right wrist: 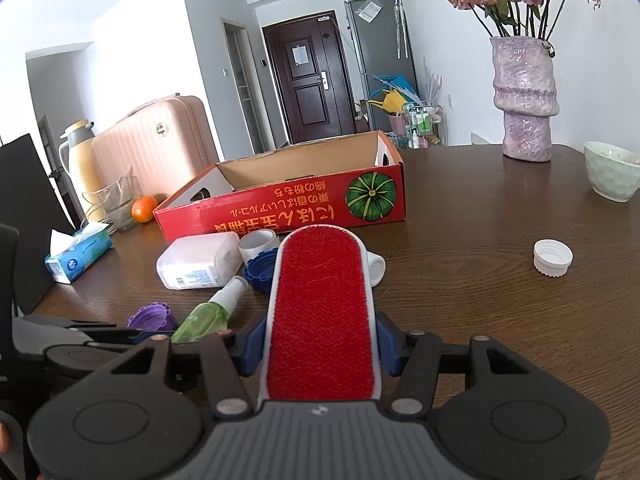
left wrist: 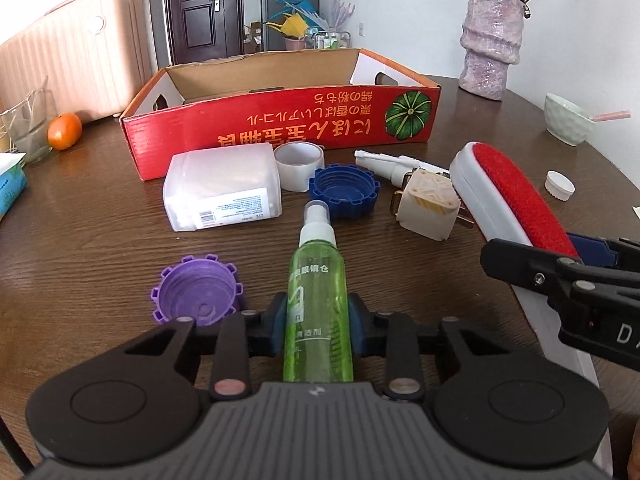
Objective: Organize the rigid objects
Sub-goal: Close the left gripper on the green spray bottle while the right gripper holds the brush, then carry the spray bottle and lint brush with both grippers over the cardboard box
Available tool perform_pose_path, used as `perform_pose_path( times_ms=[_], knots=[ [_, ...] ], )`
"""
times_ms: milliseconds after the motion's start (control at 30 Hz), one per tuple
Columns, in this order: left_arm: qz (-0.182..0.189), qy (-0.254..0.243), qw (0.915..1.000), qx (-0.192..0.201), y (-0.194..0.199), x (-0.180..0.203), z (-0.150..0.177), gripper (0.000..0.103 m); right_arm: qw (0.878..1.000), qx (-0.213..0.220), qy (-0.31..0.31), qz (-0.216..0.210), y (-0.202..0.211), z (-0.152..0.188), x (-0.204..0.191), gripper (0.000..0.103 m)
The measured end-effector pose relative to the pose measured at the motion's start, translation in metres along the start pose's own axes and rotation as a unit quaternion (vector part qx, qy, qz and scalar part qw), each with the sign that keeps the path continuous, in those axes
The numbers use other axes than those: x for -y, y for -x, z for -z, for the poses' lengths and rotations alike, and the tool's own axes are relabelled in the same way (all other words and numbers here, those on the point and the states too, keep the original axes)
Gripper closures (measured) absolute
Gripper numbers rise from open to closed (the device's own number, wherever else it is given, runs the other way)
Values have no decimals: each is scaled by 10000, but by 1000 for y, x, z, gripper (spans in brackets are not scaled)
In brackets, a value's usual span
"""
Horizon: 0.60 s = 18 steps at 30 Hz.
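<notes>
Dark wooden table. Left gripper jaws clamp the green plastic spray bottle lying flat. Right gripper jaws hold the white lint brush with red pad. Red cardboard box stands behind, open.

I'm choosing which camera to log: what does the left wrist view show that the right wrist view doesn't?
Only the left wrist view: the beige plug adapter and the white nozzle, both hidden behind the brush in the other view. Only the right wrist view: the thermos. Both: red box, green spray bottle in the left gripper, lint brush in the right gripper.
</notes>
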<state>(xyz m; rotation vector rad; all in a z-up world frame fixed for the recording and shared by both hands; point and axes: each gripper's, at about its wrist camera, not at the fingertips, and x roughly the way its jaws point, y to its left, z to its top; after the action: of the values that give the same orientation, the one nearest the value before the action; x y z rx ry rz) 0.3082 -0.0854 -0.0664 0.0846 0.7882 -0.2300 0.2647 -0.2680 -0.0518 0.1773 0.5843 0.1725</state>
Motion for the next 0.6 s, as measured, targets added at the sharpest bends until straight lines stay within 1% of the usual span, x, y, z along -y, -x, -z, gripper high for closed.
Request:
perform_pose_path(
  times_ms=[200, 600],
  knots=[
    [2, 34, 9996, 290, 18, -2, 0, 71, 10000, 44, 28, 19, 0, 0, -1, 48],
    [12, 164, 9975, 685, 51, -10, -3, 71, 9996, 272, 97, -67, 12, -8, -14, 48]
  ],
)
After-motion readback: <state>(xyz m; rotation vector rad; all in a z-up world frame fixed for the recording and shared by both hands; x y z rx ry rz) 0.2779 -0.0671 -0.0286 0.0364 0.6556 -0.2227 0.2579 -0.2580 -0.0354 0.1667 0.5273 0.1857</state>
